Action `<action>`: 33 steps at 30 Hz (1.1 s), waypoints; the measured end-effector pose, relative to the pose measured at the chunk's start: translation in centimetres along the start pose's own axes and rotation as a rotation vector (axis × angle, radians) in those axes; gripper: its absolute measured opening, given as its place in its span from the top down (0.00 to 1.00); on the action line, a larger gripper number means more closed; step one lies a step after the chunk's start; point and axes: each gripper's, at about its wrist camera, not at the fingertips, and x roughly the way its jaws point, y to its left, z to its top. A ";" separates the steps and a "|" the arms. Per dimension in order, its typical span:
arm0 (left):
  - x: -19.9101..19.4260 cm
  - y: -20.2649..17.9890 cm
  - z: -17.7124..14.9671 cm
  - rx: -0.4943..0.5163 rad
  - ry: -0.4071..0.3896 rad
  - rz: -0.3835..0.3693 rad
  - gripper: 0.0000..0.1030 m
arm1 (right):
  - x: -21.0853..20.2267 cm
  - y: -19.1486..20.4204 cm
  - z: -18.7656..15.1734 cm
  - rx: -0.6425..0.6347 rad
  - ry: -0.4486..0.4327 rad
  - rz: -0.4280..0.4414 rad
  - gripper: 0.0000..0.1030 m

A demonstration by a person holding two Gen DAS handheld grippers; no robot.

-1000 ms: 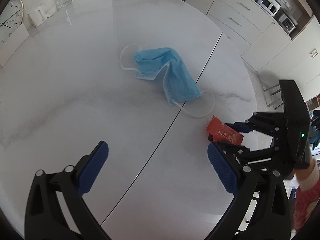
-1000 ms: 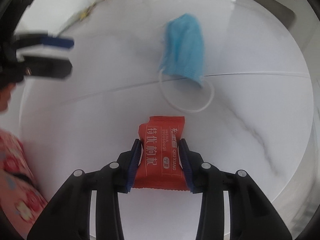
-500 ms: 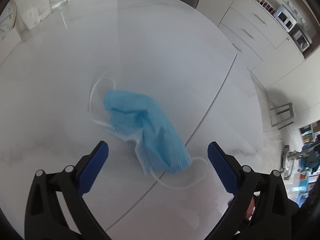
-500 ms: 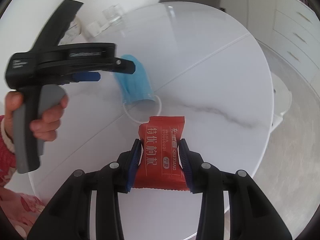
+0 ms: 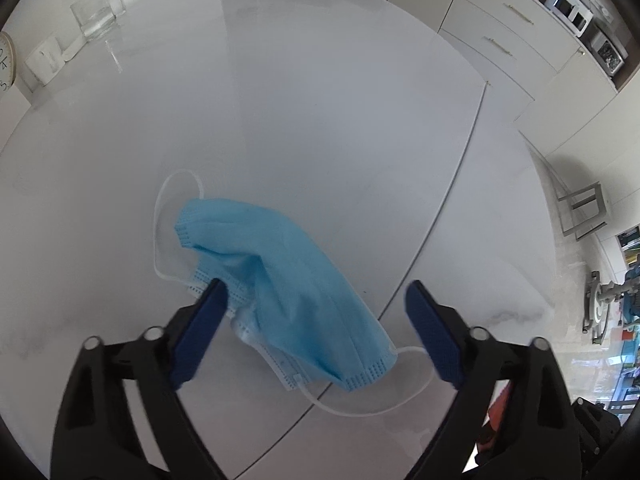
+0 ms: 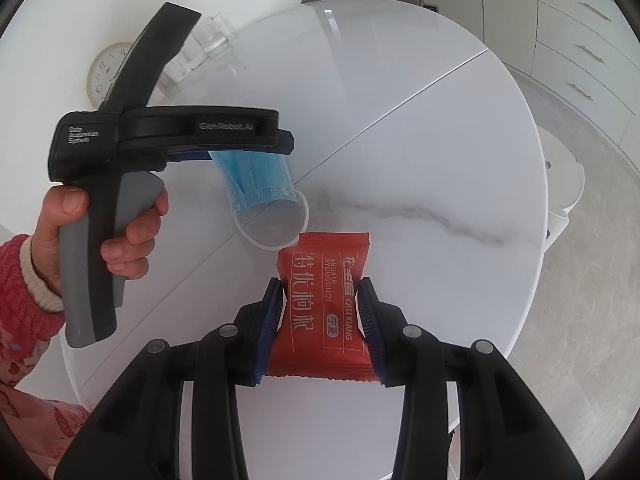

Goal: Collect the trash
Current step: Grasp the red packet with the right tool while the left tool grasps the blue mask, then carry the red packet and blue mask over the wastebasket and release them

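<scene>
Left gripper [image 5: 314,334] poised steeply over the face mask [image 5: 288,292], jaws wide but just been closing in; mask sits between the blue pads, left pad at its rumpled edge, right pad clear of it. No pinch yet that I can see.

Right gripper [image 6: 322,322] clamped on the red snack wrapper [image 6: 326,304], pads pressing both sides, wrapper lifted clear of the table [image 6: 420,152].

Largest first: round white marbled table spreads beyond both grippers, seam line running diagonally under the mask. Person's hand [image 6: 100,224] on the left gripper's handle, red sleeve at the wrist, seen off to the right gripper's left.

Progress, my reading: one piece of trash secured, second under way. Mask still to be pinched and lifted; both then need a bin, and I see none in either view.

Mask: light blue, pleated, folded over on itself with a raised ridge. One white ear loop [image 5: 172,224] lies ahead of the left gripper's left pad, the other trails near its right pad. Soft and limp, I'd expect it to bunch when squeezed.
</scene>
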 end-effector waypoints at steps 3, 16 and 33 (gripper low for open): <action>1.2 -0.4 0.2 0.037 0.018 0.052 0.77 | 0.0 0.2 0.0 -0.001 0.004 0.001 0.62; -8.8 0.0 -5.2 0.145 -0.082 0.046 0.87 | -2.1 0.9 -1.2 -0.009 -0.030 -0.003 0.62; -19.6 -9.0 -24.2 0.439 -0.013 -0.219 0.86 | -16.5 -0.3 -18.4 0.162 -0.147 -0.136 0.62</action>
